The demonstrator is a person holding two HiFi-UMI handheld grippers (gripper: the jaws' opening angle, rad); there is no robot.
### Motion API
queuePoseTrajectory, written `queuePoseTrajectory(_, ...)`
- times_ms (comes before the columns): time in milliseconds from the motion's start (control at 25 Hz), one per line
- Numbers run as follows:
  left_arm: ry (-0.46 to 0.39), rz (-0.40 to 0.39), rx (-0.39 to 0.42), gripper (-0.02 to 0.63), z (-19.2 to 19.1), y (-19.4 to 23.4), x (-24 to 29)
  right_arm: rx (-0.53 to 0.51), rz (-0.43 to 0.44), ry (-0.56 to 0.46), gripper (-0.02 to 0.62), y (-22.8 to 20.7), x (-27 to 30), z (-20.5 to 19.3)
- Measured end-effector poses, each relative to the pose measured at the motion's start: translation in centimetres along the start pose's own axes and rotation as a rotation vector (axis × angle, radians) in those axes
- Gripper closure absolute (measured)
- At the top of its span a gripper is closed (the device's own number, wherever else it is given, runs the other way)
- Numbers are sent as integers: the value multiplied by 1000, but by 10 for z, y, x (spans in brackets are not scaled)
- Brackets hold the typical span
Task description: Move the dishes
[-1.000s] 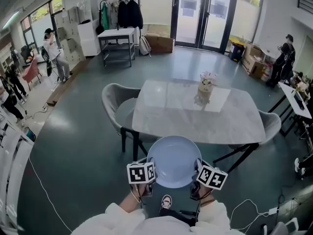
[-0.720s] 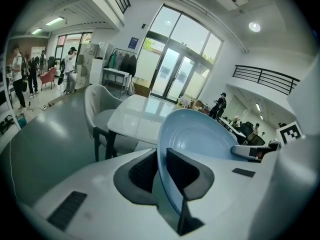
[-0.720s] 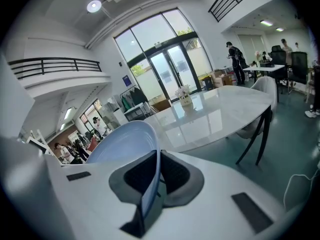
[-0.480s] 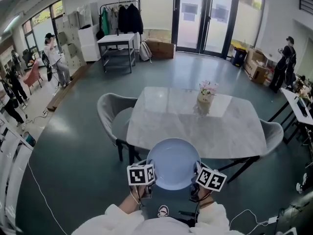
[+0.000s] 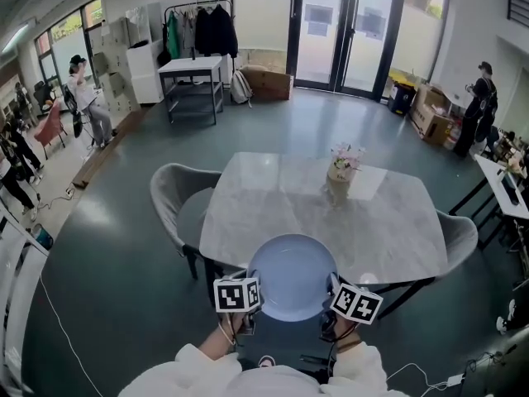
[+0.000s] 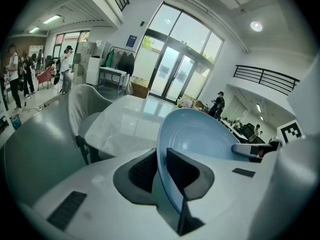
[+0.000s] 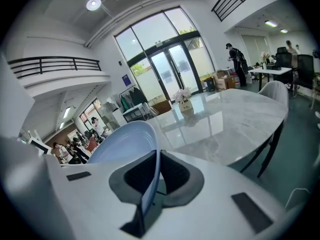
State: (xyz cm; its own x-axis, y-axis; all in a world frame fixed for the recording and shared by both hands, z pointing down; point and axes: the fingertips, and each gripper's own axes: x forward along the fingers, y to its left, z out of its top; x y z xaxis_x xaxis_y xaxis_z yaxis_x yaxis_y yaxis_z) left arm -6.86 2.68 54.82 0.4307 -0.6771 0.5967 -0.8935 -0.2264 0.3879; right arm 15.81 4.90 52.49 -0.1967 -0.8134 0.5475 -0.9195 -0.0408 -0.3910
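Pale blue plate (image 5: 293,275) is carried between the two grippers and is seen over the near edge of the marble table (image 5: 397,222). Left gripper (image 6: 161,169) is closed narrowly on the plate's left rim, right gripper (image 7: 156,171) on the right rim. Flower pot (image 5: 342,165) is set well beyond, mid-table.

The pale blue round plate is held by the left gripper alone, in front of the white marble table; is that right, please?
No: both hold the pale blue round plate. The left gripper is shut on one side of its rim, and the right gripper view shows the right gripper shut on the other, in front of the white marble table.
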Motion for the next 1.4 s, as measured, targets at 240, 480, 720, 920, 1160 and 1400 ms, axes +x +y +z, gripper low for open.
queuePoseTrajectory(240, 1, -11, 12, 562, 7, -6, 21, 12, -5, -1, 518, -12, 14, 8)
queuePoseTrajectory(480, 20, 18, 20, 561, 8, -1, 31, 20, -7, 19, 518, -18, 26, 6)
queuePoseTrajectory(720, 34, 14, 14, 560, 22, 3, 55, 14, -16, 37, 518, -22, 49, 18)
queuePoseTrajectory(920, 17, 5, 7, 560, 53, 8, 79, -4, -15, 32, 518, -19, 75, 45)
queuePoseTrajectory(1160, 22, 11, 3, 561, 87, 20, 110, -10, -14, 35, 518, -15, 114, 75)
queuePoseTrajectory(1400, 26, 10, 5, 561, 127, 30, 140, -4, -23, 38, 518, -11, 150, 106)
